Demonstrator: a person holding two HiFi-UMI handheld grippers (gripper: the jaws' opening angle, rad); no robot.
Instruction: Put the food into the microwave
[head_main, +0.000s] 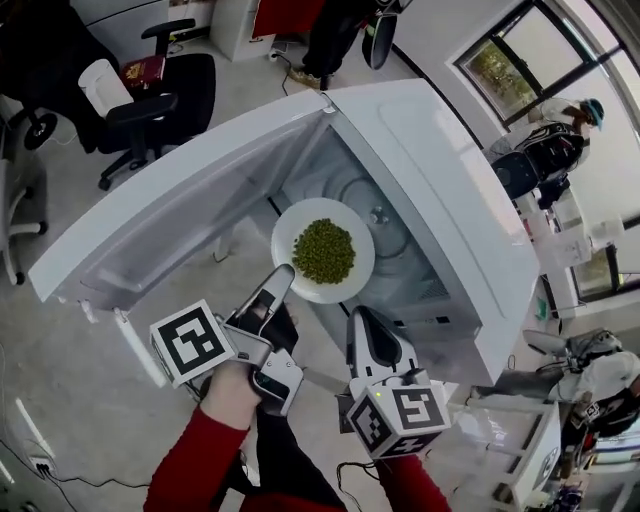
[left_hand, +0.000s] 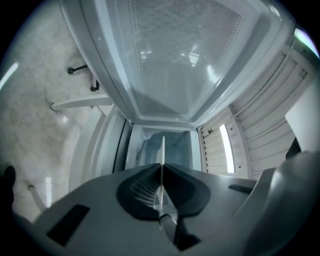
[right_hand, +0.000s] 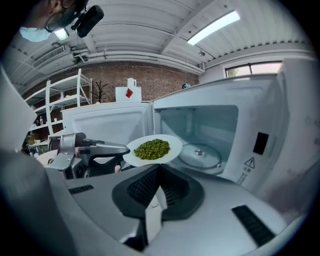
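Note:
A white plate (head_main: 292, 226) heaped with green peas (head_main: 323, 250) hangs in front of the open white microwave (head_main: 450, 190), over the mouth of its cavity. My left gripper (head_main: 283, 276) is shut on the plate's near rim. In the left gripper view the plate (left_hand: 163, 147) shows edge-on between the jaws of the left gripper (left_hand: 161, 167), under the open door (left_hand: 175, 60). My right gripper (head_main: 362, 318) is shut and empty, just below the plate. The right gripper view shows the peas (right_hand: 152, 148), the glass turntable (right_hand: 200, 154) and the right gripper (right_hand: 159, 167).
The microwave door (head_main: 170, 220) swings out to the left. A black office chair (head_main: 150, 95) stands on the floor behind it. Someone stands at the far right by the window (head_main: 560, 140). White shelving (right_hand: 60, 95) lines the brick wall.

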